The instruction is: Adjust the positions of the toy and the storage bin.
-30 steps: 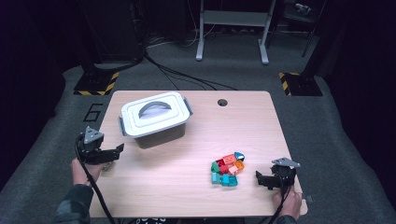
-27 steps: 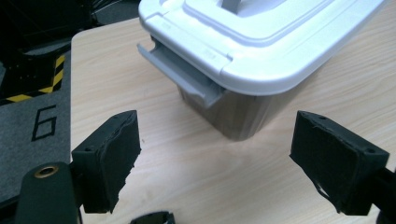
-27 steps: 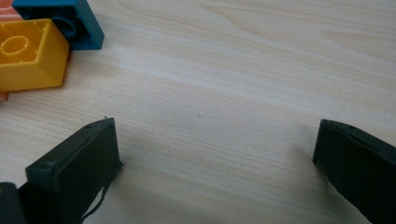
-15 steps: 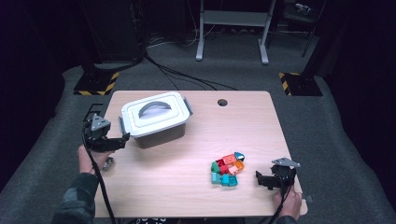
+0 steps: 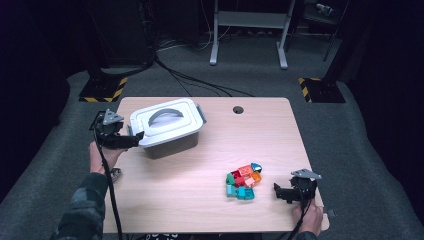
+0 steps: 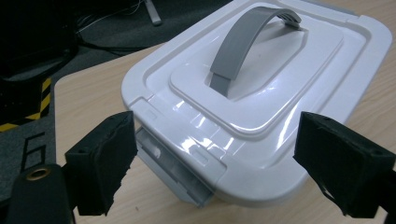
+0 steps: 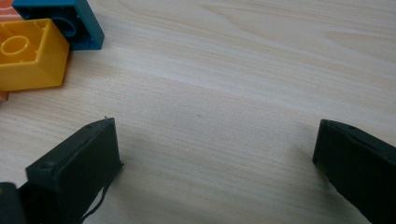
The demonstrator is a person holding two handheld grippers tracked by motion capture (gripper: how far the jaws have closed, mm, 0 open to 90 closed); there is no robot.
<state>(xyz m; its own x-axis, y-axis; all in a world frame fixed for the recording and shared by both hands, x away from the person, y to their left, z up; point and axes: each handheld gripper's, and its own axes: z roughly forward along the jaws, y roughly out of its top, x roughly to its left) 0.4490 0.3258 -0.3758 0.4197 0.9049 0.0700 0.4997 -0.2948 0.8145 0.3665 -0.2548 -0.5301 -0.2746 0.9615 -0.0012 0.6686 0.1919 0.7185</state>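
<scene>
Since the earlier frames the left gripper (image 5: 136, 141) has travelled from the table's near-left edge up to the left end of the box (image 5: 167, 127), and its jaws have just been opening a little; they now stand wide apart on either side of that end, with nothing pressed between them. From the left gripper view the pads flank the grey latch (image 6: 173, 170) under the lid's (image 6: 261, 88) lip without touching it, so I judge the move in hand to be freeing that clasp so the lid can come off. The right gripper (image 5: 280, 192) has kept its place at the near-right corner of the table (image 5: 210, 205), jaws open and empty over bare wood, just beside the bricks (image 5: 243, 181). In the right gripper view a yellow brick (image 7: 28, 53) and a blue one (image 7: 63, 21) lie ahead and to the left of its pads. The box stands on the far-left part of the table, white lid seated and grey handle (image 6: 243, 39) arched across the top, so whatever it may hold is hidden. All the bricks lie loose in a small heap on the wood, well apart from the box, and none is in any container yet.
</scene>
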